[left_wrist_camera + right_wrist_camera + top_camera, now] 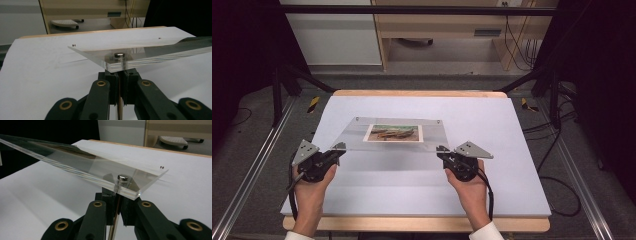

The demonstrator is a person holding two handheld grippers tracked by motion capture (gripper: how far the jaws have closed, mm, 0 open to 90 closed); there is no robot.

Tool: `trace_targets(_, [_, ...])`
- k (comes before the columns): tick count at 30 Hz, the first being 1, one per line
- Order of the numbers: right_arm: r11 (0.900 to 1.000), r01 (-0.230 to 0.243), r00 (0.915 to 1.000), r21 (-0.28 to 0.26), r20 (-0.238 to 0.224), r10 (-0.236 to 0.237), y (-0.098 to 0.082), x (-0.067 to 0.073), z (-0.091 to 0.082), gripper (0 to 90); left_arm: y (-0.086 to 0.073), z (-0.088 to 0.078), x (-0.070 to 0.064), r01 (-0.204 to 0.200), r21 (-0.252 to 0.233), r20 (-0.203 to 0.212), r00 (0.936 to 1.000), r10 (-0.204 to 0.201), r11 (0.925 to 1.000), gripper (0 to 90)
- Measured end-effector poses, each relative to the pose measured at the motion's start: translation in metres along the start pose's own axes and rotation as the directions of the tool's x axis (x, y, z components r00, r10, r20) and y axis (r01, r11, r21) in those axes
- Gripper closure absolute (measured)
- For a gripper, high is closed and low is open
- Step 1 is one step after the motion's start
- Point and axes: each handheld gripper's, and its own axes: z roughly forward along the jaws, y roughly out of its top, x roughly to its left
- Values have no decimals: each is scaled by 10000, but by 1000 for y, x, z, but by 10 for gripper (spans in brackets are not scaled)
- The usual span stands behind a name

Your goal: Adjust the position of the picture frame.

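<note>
Both hands palm-down, low: left gripper (337, 148) & right gripper (442, 151) jaws pinched narrow under near corners of clear acrylic frame (394, 145); no legible writing.

Bright even light, dark periphery

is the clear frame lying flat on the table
No, the clear frame is tilted, its near corners raised off the white table cover by the left tool and right tool.
</note>
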Motion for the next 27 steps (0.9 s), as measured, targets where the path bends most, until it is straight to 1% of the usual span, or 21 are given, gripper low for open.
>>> trace_targets(7, [10000,28,9998,25,217,-29,-1,-12,-10,829,2,9,-14,-106,-43,71,9999,106,9999,838])
trace_targets(10, [10000,-80,9995,28,320,79,-1,-18,-15,829,3,12,-21,-121,-88,137,9998,122,9999,838])
trace_targets(18, [9998,-179,9976,-49,669,182,-3,-33,-32,830,6,24,-42,-120,-306,332,9994,131,9995,838])
trace_targets(25, [9994,-325,9954,-117,898,334,-6,-46,-45,832,5,35,-57,-49,-337,499,9987,66,9994,838])
trace_targets(27, [9992,-387,9945,-140,964,398,-6,-49,-47,833,5,37,-60,-81,-357,540,9985,101,9993,838])
